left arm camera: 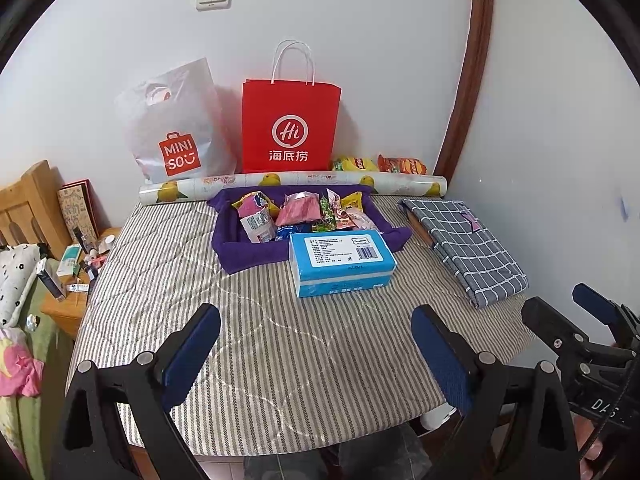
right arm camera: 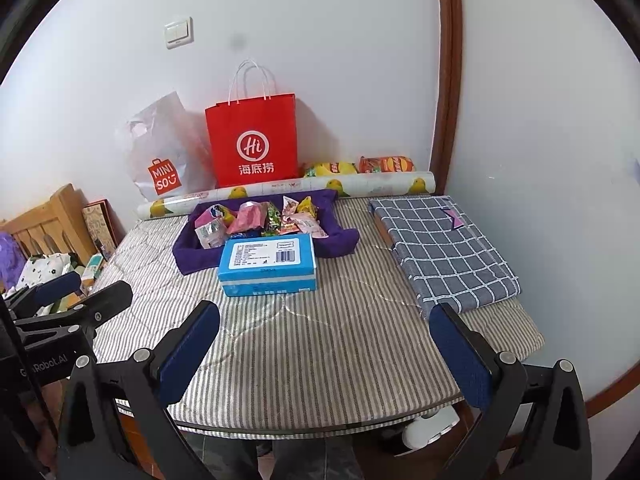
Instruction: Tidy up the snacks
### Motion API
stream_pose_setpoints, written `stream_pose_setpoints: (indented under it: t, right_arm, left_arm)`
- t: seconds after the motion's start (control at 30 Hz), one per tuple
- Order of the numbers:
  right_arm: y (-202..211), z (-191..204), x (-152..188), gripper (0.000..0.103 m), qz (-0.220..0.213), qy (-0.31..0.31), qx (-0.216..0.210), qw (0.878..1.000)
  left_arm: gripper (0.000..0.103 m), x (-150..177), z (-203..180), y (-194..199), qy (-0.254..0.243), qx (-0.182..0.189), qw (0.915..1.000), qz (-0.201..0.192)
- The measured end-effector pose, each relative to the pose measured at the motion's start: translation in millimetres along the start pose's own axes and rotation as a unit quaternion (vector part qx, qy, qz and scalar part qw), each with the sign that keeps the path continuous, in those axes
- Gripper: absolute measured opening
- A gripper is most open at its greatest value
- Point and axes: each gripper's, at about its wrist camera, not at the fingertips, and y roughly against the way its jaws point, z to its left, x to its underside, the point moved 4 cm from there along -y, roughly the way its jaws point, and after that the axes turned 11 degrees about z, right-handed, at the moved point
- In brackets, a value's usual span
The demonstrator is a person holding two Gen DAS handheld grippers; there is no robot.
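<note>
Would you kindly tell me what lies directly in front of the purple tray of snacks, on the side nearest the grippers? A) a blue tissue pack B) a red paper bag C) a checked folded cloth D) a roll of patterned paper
A: the blue tissue pack sits against the near edge of the purple tray, between it and both open grippers.

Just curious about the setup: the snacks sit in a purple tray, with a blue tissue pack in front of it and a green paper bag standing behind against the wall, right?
Nearly. The paper bag against the wall is red, not green, as the left wrist view shows. The rest holds: snacks in the purple tray, the blue tissue pack in front.
</note>
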Motion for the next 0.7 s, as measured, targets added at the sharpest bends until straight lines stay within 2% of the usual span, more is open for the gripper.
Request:
stream_pose_setpoints:
  t: [0.7]
  right_arm:
    - [1.9,3.4,-0.9,0.103,-0.003,0.004,0.007,1.0]
  left_arm:
    - [0.097,0.0,3.9,0.6,0.006,-0.003,1.0,0.0]
